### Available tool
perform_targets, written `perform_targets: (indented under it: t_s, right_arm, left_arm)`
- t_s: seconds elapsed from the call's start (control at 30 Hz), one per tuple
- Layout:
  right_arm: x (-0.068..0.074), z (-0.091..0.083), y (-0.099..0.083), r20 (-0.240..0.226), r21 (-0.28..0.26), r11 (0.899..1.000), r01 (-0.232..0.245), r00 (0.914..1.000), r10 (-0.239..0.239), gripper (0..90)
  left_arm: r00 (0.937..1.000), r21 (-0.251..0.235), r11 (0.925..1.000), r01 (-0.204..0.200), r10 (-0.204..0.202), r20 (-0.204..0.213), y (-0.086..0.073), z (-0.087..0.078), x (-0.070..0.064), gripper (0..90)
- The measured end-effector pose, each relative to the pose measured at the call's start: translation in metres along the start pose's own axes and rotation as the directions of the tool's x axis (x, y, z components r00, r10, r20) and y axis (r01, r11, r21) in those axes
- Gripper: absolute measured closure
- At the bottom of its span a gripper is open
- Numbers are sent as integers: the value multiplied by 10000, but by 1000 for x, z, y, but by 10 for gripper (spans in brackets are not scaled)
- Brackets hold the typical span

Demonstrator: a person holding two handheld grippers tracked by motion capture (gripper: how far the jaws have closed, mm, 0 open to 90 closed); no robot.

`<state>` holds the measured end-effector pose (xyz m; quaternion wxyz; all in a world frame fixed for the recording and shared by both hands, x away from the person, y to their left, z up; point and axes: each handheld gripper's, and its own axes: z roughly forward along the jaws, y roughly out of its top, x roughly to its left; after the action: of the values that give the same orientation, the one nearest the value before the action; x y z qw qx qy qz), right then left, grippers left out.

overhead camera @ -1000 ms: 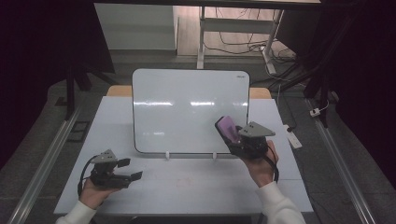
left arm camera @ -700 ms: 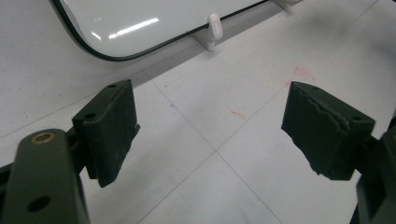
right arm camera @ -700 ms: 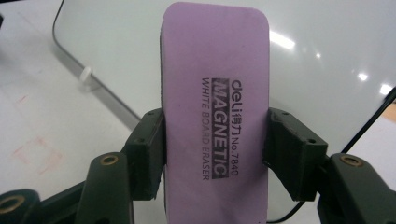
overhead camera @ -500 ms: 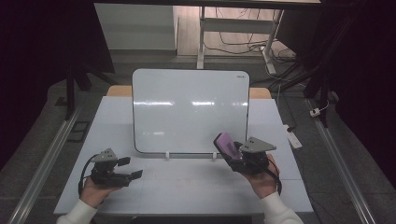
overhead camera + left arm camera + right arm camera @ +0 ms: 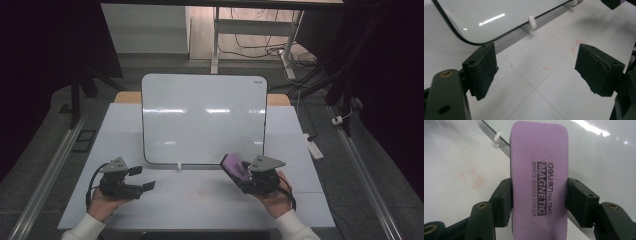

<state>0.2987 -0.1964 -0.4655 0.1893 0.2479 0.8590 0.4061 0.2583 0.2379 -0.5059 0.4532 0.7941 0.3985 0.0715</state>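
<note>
1. White table (image 5: 200, 200) under dim surroundings; dark floor with cables beyond the far edge. Faint red marks (image 5: 192, 192) on the tabletop near the middle.
2. Left gripper (image 5: 147, 186) at near left, held low over the table, jaws pointing right. In the left gripper view (image 5: 534, 72) its jaws stand well apart, with bare table between them.
3. Whiteboard (image 5: 204, 117) upright at centre, propped on small white feet (image 5: 178, 166), its surface blank with light reflections.
4. Purple eraser (image 5: 235, 166) at near right, just in front of the whiteboard's lower right corner. Right gripper (image 5: 245, 175) is clamped across its width.
5. Eraser long axis runs along the gripper's line, its free end pointing far-left toward the whiteboard. Right gripper view: printed face (image 5: 541, 187) up, reading "MAGNETIC WHITE BOARD ERASER".
</note>
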Motion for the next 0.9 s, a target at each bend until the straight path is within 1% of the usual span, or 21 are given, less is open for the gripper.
perform_targets:
  t_s: [0.1,0.2,0.3,0.37,0.4,0.53,0.7,0.77,0.9]
  right_arm:
    - [1,2,0,-74,43,10000,65,10000,-65,403]
    - [3,3,1,-203,50,9999,155,9997,-154,403]
    - [3,3,1,-267,45,9998,196,9995,-195,403]
    - [1,4,0,-287,83,9998,192,9994,-189,403]
    - [1,4,-1,-290,110,9998,187,9994,-184,403]
    - [1,5,-1,-341,137,9997,182,9993,-178,403]
    - [3,7,0,-445,153,9995,269,9987,-262,403]
    - [4,8,0,-516,176,9994,287,9983,-278,402]
    - [5,11,0,-663,219,9991,350,9972,-335,403]
  left_arm:
    - [10000,16,10000,-74,74,-1,2,1,0,184]
    - [9996,-43,9997,-258,259,58,13,4,-3,179]
    - [9988,40,9993,-385,384,313,22,8,-8,166]
    - [9975,98,9981,-600,596,371,28,12,-11,164]
    - [9971,107,9979,-645,641,404,31,15,-13,163]
    - [9940,217,9953,-945,931,580,40,23,-19,163]
    - [9908,260,9927,-1177,1157,697,49,31,-24,157]
    - [9892,250,9921,-1233,1209,825,52,34,-25,158]
    - [9829,371,9883,-1482,1430,1157,61,41,-28,157]
